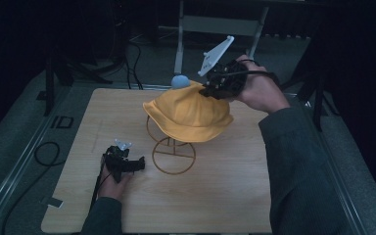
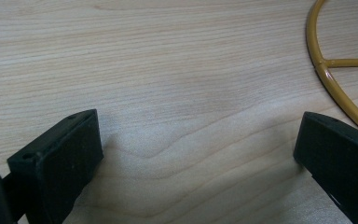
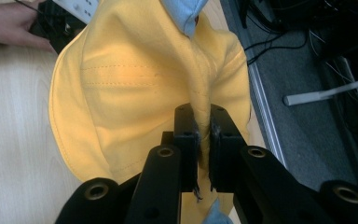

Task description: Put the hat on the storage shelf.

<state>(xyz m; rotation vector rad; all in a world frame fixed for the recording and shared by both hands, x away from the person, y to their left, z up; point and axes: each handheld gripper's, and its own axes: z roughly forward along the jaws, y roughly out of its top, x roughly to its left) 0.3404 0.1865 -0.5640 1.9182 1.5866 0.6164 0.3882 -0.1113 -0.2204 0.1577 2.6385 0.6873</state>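
Note:
A yellow bucket hat [image 1: 188, 113] with a light blue lining [image 1: 179, 81] sits on a golden wire stand [image 1: 173, 155] in the middle of the wooden table [image 1: 235, 186]. My right gripper [image 1: 210, 89] is at the hat's far right side, shut on a pinched fold of yellow fabric [image 3: 204, 126] of the yellow hat [image 3: 135, 84]. My left gripper [image 1: 139, 165] rests low on the table to the left of the stand's round base. Its jaws stand wide open over bare wood, with the base ring [image 2: 328, 70] just beyond the right one.
The table ends in a metal rail on the left [image 1: 24, 161], with a black cable [image 1: 46, 154] looping on the grey floor. Table legs and cables [image 1: 181, 44] stand beyond the far edge. A grey floor with cables [image 3: 307, 60] lies past the hat.

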